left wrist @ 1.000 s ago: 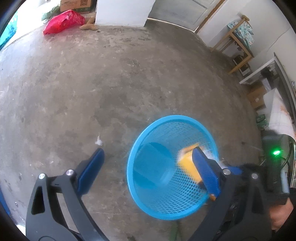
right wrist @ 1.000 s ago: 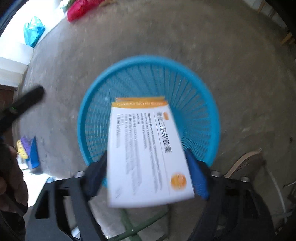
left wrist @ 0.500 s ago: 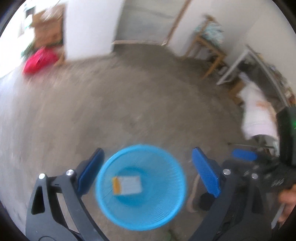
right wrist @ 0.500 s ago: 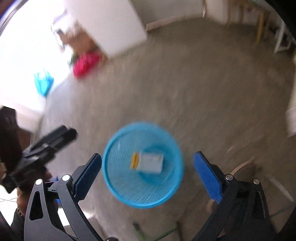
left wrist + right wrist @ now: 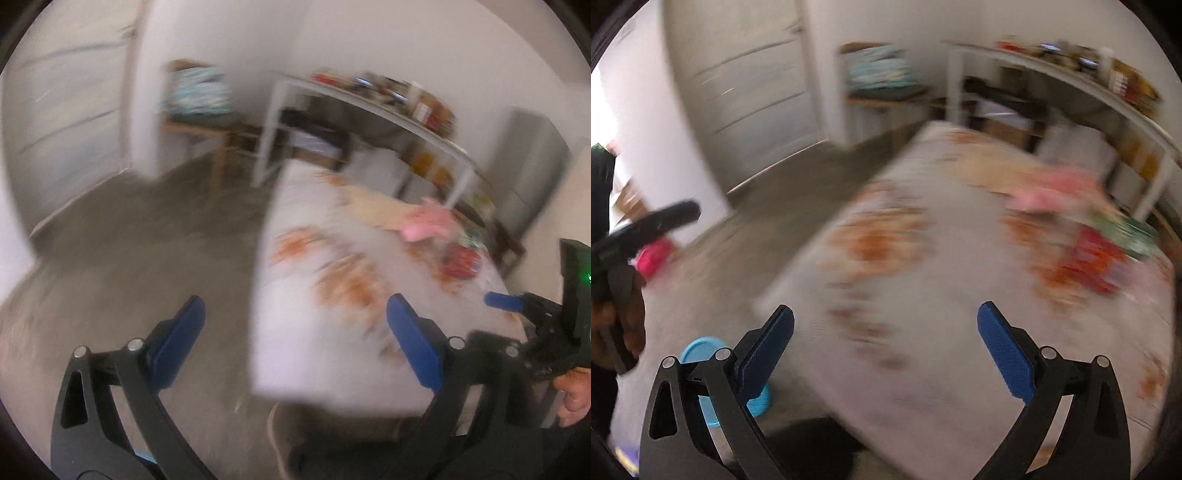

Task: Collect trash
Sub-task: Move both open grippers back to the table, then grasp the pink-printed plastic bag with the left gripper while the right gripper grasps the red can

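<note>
Both views are blurred by motion. My left gripper [image 5: 295, 325] is open with nothing between its fingers, held above the floor beside a table covered in a white cloth with orange flowers [image 5: 332, 332]. My right gripper [image 5: 886, 332] is open and empty over the same cloth [image 5: 923, 314]. On the far right of the table lie a pink item [image 5: 1052, 192], a red packet [image 5: 1097, 258] and a green packet [image 5: 1134, 232]. The blue mesh basket [image 5: 698, 347] shows low on the floor, partly behind my right gripper's left finger. The right gripper [image 5: 517, 306] also shows at the left wrist view's right edge.
A grey concrete floor [image 5: 129, 240] spreads to the left. A wooden stool with folded cloth [image 5: 199, 96] and a long white shelf with clutter [image 5: 369, 103] stand against the back wall. A red bag [image 5: 653, 258] lies on the floor at left. A hand [image 5: 624, 314] holds the left gripper.
The white and orange box left my right gripper and landed in the blue basket. Both grippers then rose and swung from the basket toward the cloth-covered table.
</note>
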Tool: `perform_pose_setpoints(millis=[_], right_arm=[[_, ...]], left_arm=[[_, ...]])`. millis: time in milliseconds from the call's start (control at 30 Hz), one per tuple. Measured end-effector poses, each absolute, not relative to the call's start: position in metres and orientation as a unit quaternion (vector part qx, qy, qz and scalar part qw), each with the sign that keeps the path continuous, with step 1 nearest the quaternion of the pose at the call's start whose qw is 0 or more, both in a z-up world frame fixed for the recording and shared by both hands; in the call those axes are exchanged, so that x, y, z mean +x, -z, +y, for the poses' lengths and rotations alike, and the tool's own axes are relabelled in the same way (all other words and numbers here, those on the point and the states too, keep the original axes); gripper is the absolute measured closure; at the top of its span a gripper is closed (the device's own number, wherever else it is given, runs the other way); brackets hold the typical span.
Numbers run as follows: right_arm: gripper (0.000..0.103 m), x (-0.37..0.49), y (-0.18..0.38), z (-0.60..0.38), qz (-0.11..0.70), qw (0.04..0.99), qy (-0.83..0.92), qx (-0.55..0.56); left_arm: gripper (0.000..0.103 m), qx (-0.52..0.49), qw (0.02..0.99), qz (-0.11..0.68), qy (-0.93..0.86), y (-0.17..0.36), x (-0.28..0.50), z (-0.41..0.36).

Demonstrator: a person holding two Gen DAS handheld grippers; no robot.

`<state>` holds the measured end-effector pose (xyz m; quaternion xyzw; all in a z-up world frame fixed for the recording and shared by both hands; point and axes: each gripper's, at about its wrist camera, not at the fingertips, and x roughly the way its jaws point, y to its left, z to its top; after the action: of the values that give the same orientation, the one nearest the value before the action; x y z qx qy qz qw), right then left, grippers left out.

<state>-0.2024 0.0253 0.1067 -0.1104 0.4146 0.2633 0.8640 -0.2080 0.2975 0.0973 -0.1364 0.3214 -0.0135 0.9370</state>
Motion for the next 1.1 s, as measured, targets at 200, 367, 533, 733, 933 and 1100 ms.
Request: perform_pose_setpoints(millis=[200, 367, 533, 733, 933, 1100], right_arm=[[0.006, -0.152, -0.108, -0.085, 0.401, 0.899, -0.163, -0.068], [0.006, -0.130, -0.101, -0.148, 0.389, 0.914, -0.112, -0.007], [0.006, -0.119, -0.084, -0.176, 0.400, 0.912, -0.086, 0.015], [0.006, -0.114, -0.076, -0.187, 0.416, 0.905, -0.083, 0.024], [0.006, -0.116, -0.076, -0.193, 0.420, 0.904, -0.074, 0.032], [0.006, -0.116, -0.076, -0.200, 0.421, 0.904, -0.069, 0.039]], left_arm=[[0.008, -0.112, 0.928, 0.335, 0.117, -0.110, -0.062, 0.188], [0.008, -0.039, 0.917, 0.344, 0.196, -0.106, 0.037, 0.096], [0.008, 0.020, 0.901, 0.372, 0.223, -0.082, 0.103, 0.050], [0.012, 0.019, 0.878, 0.415, 0.238, -0.047, 0.136, 0.043], [0.066, 0.015, 0.868, 0.426, 0.253, -0.037, 0.129, 0.050], [0.087, 0.028, 0.861, 0.431, 0.269, -0.038, 0.117, 0.049]])
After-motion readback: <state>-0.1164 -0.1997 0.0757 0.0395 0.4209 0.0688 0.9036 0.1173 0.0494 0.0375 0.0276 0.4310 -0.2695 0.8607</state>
